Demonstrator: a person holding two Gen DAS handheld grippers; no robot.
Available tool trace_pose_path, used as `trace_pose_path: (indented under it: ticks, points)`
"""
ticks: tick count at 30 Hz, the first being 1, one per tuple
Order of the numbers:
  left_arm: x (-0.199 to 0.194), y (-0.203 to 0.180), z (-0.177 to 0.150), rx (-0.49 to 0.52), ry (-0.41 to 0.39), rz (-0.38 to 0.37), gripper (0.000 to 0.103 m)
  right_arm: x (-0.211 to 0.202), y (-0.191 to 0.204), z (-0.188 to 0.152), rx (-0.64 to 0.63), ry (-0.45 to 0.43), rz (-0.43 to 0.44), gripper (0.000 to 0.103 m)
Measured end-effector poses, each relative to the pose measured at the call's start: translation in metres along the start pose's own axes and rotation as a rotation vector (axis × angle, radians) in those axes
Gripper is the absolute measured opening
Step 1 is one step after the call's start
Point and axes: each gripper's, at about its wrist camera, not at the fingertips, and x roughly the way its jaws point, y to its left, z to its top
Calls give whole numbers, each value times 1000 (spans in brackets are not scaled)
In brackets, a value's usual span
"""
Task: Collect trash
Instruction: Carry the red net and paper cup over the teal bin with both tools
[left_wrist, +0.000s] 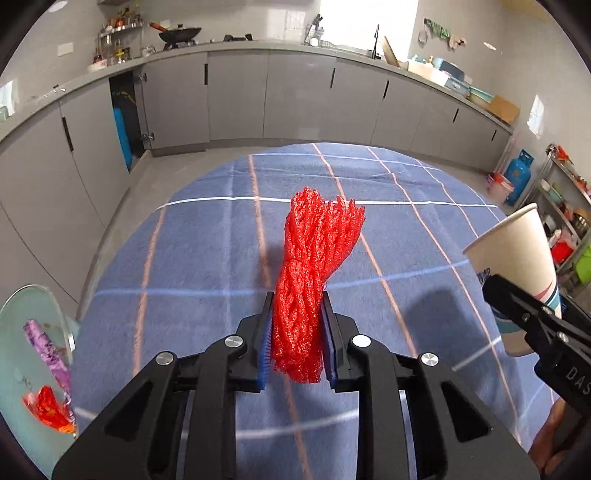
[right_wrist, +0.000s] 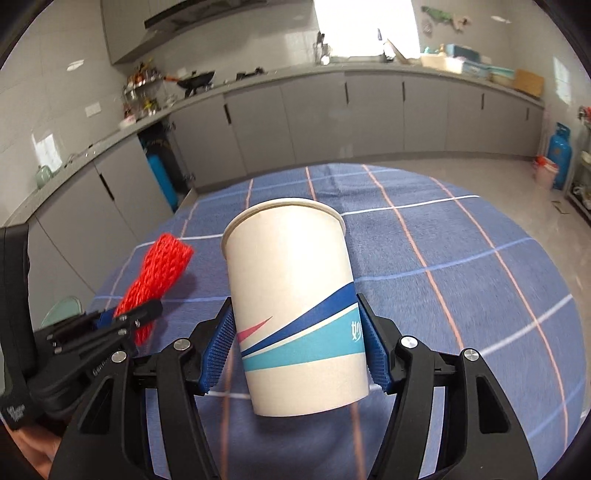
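My left gripper (left_wrist: 298, 332) is shut on a red foam fruit net (left_wrist: 314, 266) and holds it upright above the blue checked tablecloth (left_wrist: 207, 266). My right gripper (right_wrist: 297, 350) is shut on a white paper cup (right_wrist: 291, 295) with blue and teal stripes, held above the cloth and tilted slightly. In the left wrist view the cup (left_wrist: 517, 258) shows at the right edge. In the right wrist view the red net (right_wrist: 155, 280) shows at the left, in the left gripper.
A pale green bin (left_wrist: 26, 332) sits at the left below the table edge, with a purple wrapper (left_wrist: 48, 350) and a red wrapper (left_wrist: 48, 410) in it. Grey kitchen cabinets (left_wrist: 295, 96) line the far walls. A blue gas cylinder (left_wrist: 517, 173) stands at the right.
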Motion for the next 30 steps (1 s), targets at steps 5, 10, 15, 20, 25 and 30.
trace_pose_path:
  ticks: [5, 10, 15, 20, 25, 30]
  points:
    - [-21, 9, -14, -9, -32, 32, 23, -21, 9, -15, 65, -61, -32, 62]
    - [-42, 22, -29, -28, -53, 47, 23, -35, 25, -25, 97, -98, -13, 62]
    - [-65, 37, -42, -43, -75, 73, 23, -45, 50, -31, 88, -107, 35, 63]
    - [-95, 58, -56, -71, -104, 96, 23, -58, 79, -37, 58, -115, 86, 63]
    - [-122, 82, -71, -116, -130, 119, 23, -70, 109, -44, 14, -132, 120, 63]
    - [-144, 105, -84, -153, -152, 149, 23, -73, 139, -51, -35, -127, 155, 63]
